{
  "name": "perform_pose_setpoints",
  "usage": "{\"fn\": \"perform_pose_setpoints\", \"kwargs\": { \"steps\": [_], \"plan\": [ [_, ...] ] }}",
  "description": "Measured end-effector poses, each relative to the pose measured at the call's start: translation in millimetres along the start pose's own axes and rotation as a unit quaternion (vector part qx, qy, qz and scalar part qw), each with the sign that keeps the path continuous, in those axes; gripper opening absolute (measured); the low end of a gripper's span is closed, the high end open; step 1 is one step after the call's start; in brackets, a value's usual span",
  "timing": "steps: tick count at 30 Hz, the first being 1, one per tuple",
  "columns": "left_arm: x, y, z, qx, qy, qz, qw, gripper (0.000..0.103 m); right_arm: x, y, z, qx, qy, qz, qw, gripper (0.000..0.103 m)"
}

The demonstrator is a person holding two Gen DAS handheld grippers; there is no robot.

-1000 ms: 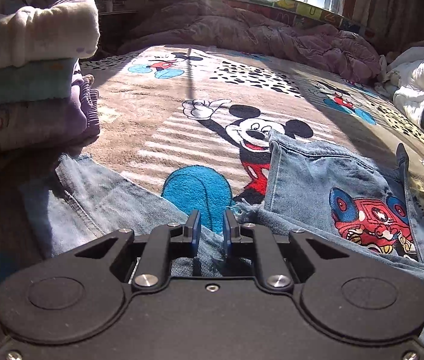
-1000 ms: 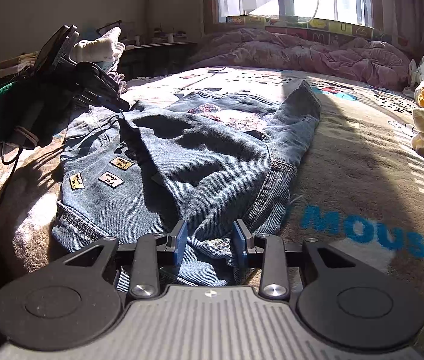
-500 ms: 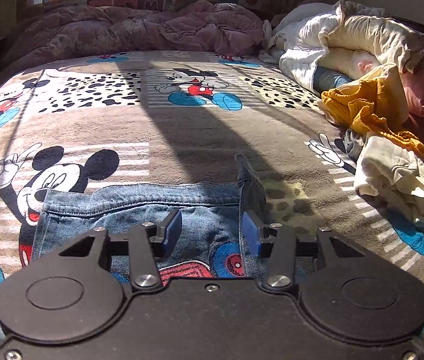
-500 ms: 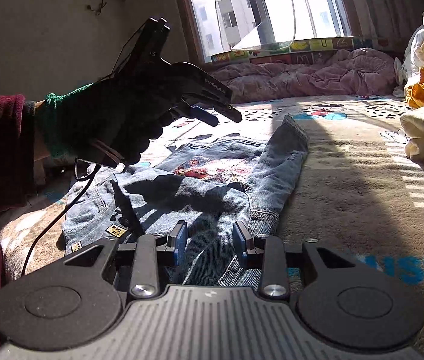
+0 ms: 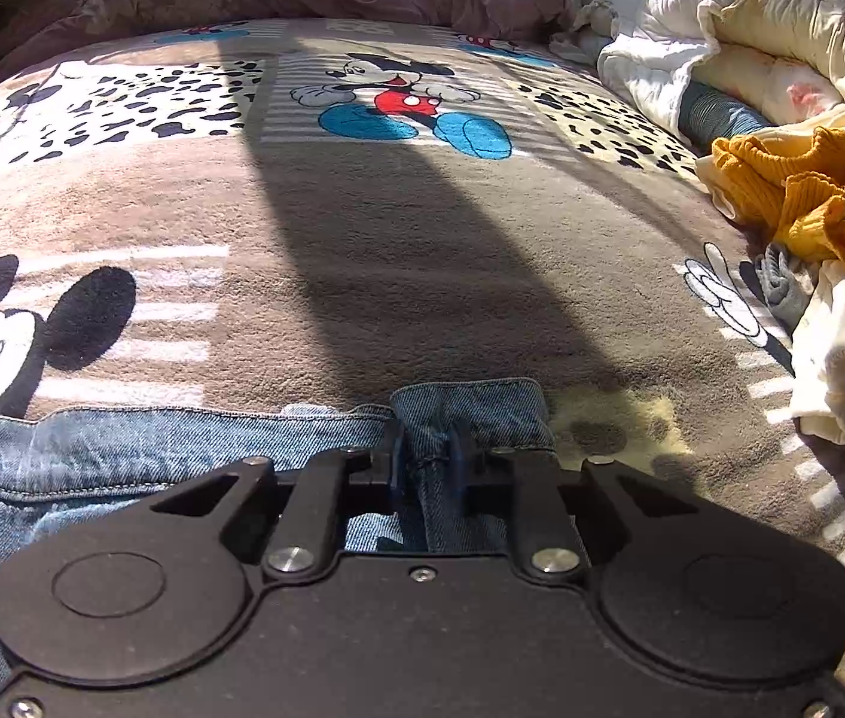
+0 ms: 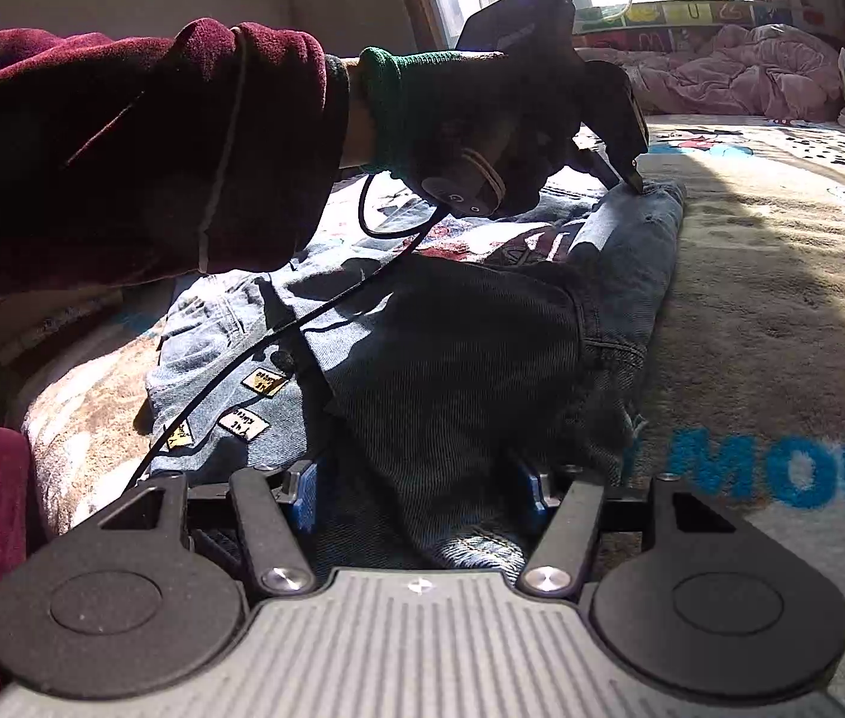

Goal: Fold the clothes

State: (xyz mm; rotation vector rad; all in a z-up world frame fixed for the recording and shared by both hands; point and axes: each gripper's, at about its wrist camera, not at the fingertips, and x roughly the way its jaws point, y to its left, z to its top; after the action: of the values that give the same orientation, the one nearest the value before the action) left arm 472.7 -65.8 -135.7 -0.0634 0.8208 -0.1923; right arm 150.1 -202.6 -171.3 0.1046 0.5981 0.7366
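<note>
The left gripper [image 5: 425, 449] has just closed its jaws and now pinches a denim fold at the far end of the jeans [image 6: 452, 359]. The right gripper [image 6: 419, 493] has just opened its jaws, which stand released astride the near hem, pads clear of the cloth. The jeans lie part-folded on the bed [image 5: 362, 227], beside unfolded clothes [image 5: 811, 191]. The step looks like a lengthwise fold; next, probably, the left carries its end toward the near hem.
</note>
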Motion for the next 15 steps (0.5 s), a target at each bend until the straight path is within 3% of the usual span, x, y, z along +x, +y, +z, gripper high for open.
{"fn": "perform_pose_setpoints", "kwargs": {
  "steps": [4,6,7,10,11,13,15],
  "plan": [
    [2.6,-2.2,-1.3,0.013,-0.011,0.015,0.9997,0.021,0.8,-0.7,-0.4,0.003,-0.001,0.003,1.000,0.061],
    [-7.2,-6.4,-2.6,0.021,-0.034,0.034,0.9986,0.007,0.3,-0.7,-0.7,0.002,-0.002,0.003,1.000,0.061],
    [-12.8,-9.5,-4.1,0.039,-0.049,0.054,0.9965,0.006,-0.1,-0.3,-0.9,0.000,-0.002,0.002,1.000,0.061],
    [-14.1,-4.6,-5.0,0.052,-0.031,0.075,0.9953,0.006,-0.6,1.4,-1.7,-0.005,-0.003,-0.002,1.000,0.061],
    [-22.6,-6.5,-5.3,0.065,-0.049,0.080,0.9935,0.006,-0.4,2.3,-1.8,-0.007,-0.002,-0.004,1.000,0.061],
    [-39.3,-12.8,-3.4,0.082,-0.074,0.067,0.9916,0.006,-0.2,4.5,-2.4,-0.012,-0.002,-0.009,1.000,0.061],
    [-45.2,-23.9,0.2,0.103,-0.074,0.038,0.9911,0.007,0.2,5.8,-2.6,-0.016,-0.002,-0.013,1.000,0.061]
  ]
}}
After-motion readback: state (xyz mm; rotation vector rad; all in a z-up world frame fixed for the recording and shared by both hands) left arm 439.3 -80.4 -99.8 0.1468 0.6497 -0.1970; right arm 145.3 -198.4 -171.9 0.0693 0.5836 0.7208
